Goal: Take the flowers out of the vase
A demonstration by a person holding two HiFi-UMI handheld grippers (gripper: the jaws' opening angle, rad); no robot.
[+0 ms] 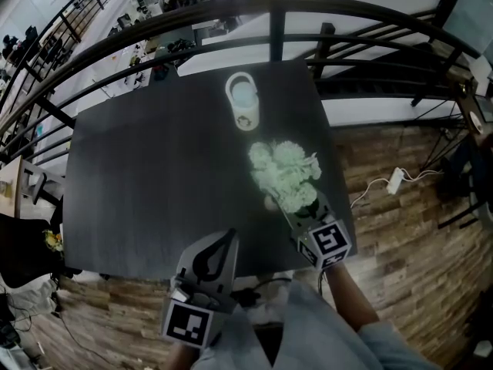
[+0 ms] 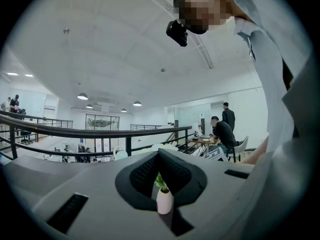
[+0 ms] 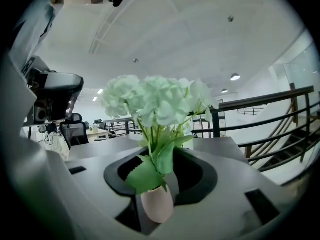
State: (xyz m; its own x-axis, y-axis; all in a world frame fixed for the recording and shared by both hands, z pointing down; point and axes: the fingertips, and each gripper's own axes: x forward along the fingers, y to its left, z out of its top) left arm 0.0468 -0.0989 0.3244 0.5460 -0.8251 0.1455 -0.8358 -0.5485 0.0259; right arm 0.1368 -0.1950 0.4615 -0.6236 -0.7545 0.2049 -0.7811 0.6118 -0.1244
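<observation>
Flowers (image 1: 286,169): pale green bunch, stems seated in a small pinkish vase (image 3: 156,204) standing upright on the near right part of the dark table (image 1: 139,176). Right claw (image 1: 306,216) reached in level from the table's near edge. Its jaws sat either side of the vase's belly and looked clamped on it, the heads overhanging the claw. Left claw (image 1: 223,245) hung over the table's near edge, aimed at the vase but apart from it. Its jaws stood narrowly apart with nothing in them, the vase visible through the gap. Judged step: pin the vase so the other claw can draw the bunch out; nothing drawn yet. To do it well, the vase should be kept upright and pressed to the table, gripped on the belly and not the rim. The left claw should take the stems just above the vase mouth and pull straight up along the vase, not sideways, or the vase may tip or lift with the stems. In the way: broad leaves drooped over the mouth and hid the stems there, so the grip point was hard to see. A white jug (image 1: 242,101) stood at the table's far middle, well apart. A black railing (image 1: 269,33) ran beyond the far edge, and a power strip (image 1: 395,180) lay on the floor right of the table. None of these blocked the reach.
</observation>
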